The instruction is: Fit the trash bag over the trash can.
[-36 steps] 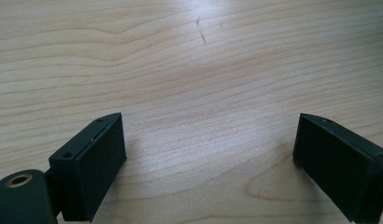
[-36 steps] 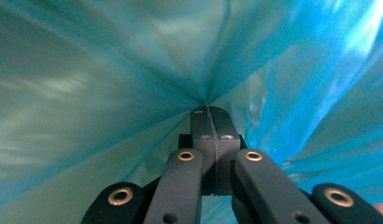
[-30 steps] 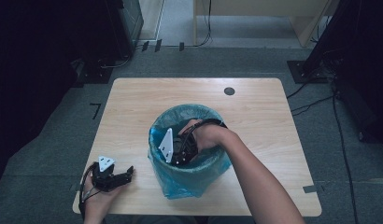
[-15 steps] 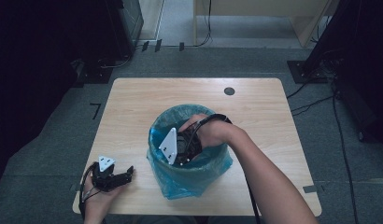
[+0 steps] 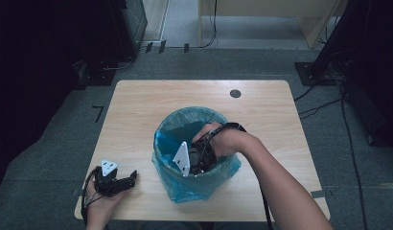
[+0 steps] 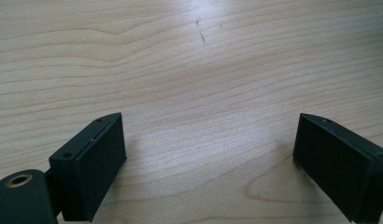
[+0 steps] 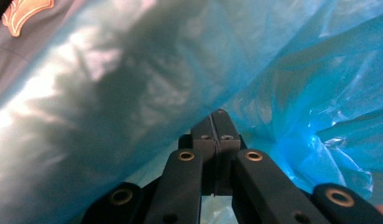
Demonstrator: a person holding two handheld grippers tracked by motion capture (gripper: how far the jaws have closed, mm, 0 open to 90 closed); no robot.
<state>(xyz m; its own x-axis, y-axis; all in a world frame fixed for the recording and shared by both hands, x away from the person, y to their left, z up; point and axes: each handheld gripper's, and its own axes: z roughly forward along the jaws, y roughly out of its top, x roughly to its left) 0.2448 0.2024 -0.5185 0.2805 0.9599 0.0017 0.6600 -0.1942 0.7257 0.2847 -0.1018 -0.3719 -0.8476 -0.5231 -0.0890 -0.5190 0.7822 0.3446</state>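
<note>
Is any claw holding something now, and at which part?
Left claw is open over the bare table. Right claw is shut inside the blue bin bag; whether it pinches the bag cannot be told.

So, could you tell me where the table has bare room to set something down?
The far strip between the bin and the table's back edge is bare, apart from a small dark disc. Right of the bin is free too. The near-left corner is crowded by the left gripper.
</note>
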